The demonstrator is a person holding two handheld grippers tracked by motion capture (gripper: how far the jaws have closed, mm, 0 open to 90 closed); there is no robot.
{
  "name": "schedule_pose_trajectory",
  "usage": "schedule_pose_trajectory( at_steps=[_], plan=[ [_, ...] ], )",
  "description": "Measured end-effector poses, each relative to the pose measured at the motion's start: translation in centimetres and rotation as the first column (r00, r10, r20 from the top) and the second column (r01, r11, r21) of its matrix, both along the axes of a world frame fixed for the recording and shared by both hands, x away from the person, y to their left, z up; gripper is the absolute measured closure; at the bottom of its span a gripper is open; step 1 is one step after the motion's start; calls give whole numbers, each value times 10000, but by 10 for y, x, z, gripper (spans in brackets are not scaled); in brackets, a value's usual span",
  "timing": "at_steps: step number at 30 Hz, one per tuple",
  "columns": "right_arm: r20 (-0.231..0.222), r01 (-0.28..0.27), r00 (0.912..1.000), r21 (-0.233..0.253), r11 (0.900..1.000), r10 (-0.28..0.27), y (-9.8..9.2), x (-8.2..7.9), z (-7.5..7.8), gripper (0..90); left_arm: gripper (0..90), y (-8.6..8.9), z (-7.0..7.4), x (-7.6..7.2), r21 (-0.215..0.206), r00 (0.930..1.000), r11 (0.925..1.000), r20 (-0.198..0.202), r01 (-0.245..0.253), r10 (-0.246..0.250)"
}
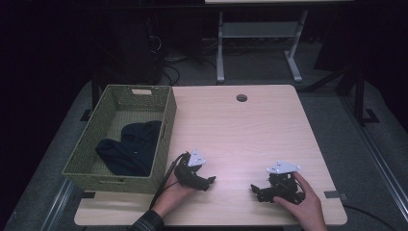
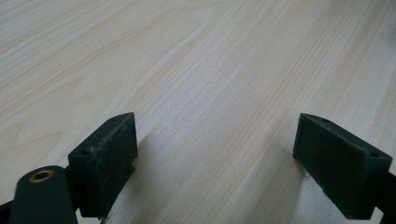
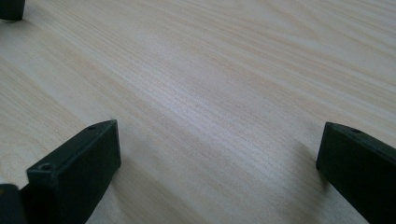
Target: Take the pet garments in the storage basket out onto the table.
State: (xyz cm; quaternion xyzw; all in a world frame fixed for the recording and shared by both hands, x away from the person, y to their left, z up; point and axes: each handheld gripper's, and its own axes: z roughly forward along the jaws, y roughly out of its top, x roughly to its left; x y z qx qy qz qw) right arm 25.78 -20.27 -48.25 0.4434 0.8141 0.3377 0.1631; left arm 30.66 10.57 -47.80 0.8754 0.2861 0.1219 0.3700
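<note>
A green woven basket [image 1: 162,144] stands at the table's left side with a dark blue garment [image 1: 130,148] bundled inside it. My left gripper [image 1: 210,182] rests on the light wooden table [image 1: 240,130] just right of the basket's near corner, held in a hand. Its jaws stand wide open over bare wood, gripper midpoint [image 2: 215,154]. My right gripper [image 1: 253,189] lies near the front right of the table, pointing left toward the other one. It is open too, with nothing between its jaws, gripper midpoint [image 3: 217,154].
A round cable hole [image 1: 241,97] sits near the table's far edge. Beyond the table stand a white desk frame [image 1: 260,33] and cables on the grey floor. The other gripper's jaw tip [image 3: 11,9] shows at the top left of the right gripper view.
</note>
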Motion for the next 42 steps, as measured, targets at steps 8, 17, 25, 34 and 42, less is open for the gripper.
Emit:
schedule_pose_trajectory(
  at_steps=[8,17,25,34,42],
  plan=[
    [21,-12,10000,16,10000,12,0,0,0,0,130,1,0,0,12,10000,10000,-1,88,-88],
    [14,-25,10000,26,10000,25,0,0,0,0,131,2,2,0,184,9996,9995,-144,251,-248],
    [20,-35,10000,15,10000,35,-1,0,0,0,134,4,7,2,93,9994,9998,-318,152,-149],
    [22,-38,10000,10,10000,38,-1,0,0,0,135,8,16,3,-365,9988,9993,-489,59,-76],
    [20,-36,10000,12,10000,36,-1,0,0,0,136,11,21,4,-600,9977,9981,-659,111,-150]
  ],
)
